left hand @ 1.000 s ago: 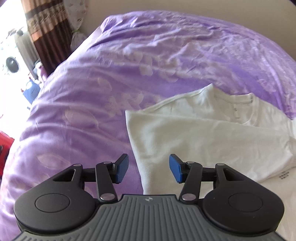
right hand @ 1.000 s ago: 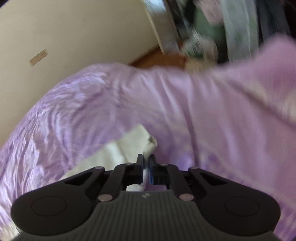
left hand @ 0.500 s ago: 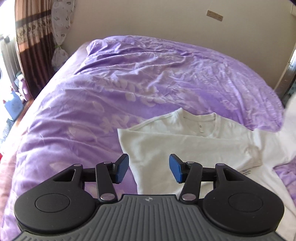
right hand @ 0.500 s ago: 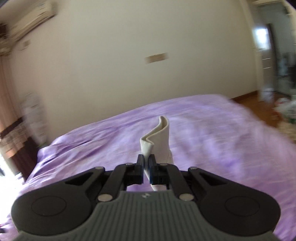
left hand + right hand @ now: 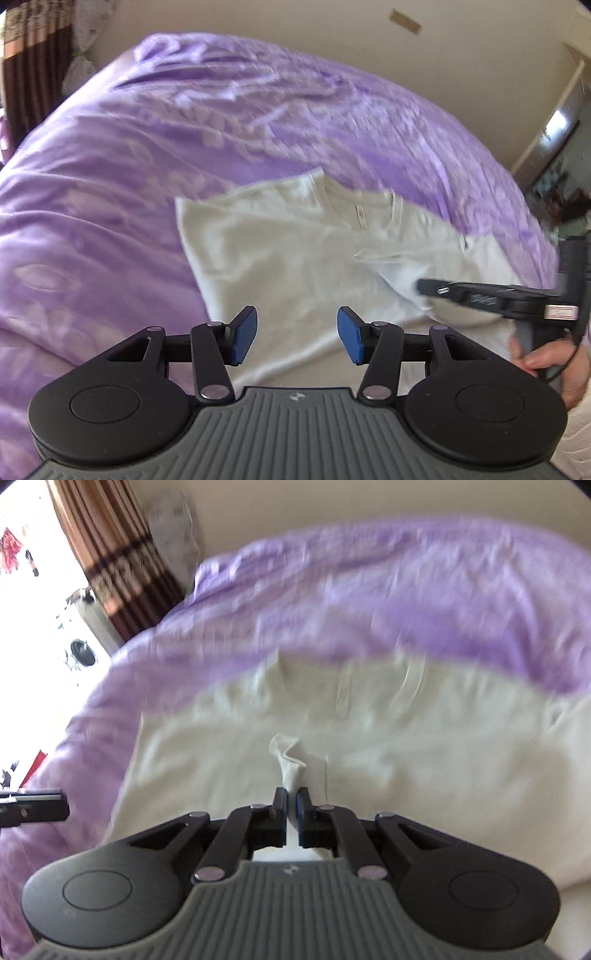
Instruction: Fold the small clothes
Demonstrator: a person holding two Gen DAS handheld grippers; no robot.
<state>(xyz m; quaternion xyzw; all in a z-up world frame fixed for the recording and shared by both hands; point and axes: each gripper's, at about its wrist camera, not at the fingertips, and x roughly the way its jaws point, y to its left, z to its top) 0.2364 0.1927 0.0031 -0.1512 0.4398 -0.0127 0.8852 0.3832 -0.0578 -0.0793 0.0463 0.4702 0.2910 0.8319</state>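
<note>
the shirt (image 5: 295,258) lay flat on the quilt (image 5: 110,184), collar (image 5: 360,210) toward 12 o'clock, its left edge already folded straight. in my right view the shirt (image 5: 406,757) filled the middle of the frame, blurred by motion. my right gripper (image 5: 291,805) was pinched tight on a bunched tip of the shirt's cloth, which stuck up past the pads toward 12 o'clock. from the left view i saw that right gripper (image 5: 424,286) come in at 3 o'clock, lying over the shirt's right side, with the hand (image 5: 550,363) on its handle at 4 o'clock. my left gripper (image 5: 297,338) hung over the shirt's near edge, its blue pads (image 5: 243,338) spread wide with nothing between them. the curtain (image 5: 110,554) stood at 10 o'clock in the right view, the wall (image 5: 295,22) at 12 behind the quilt.
</note>
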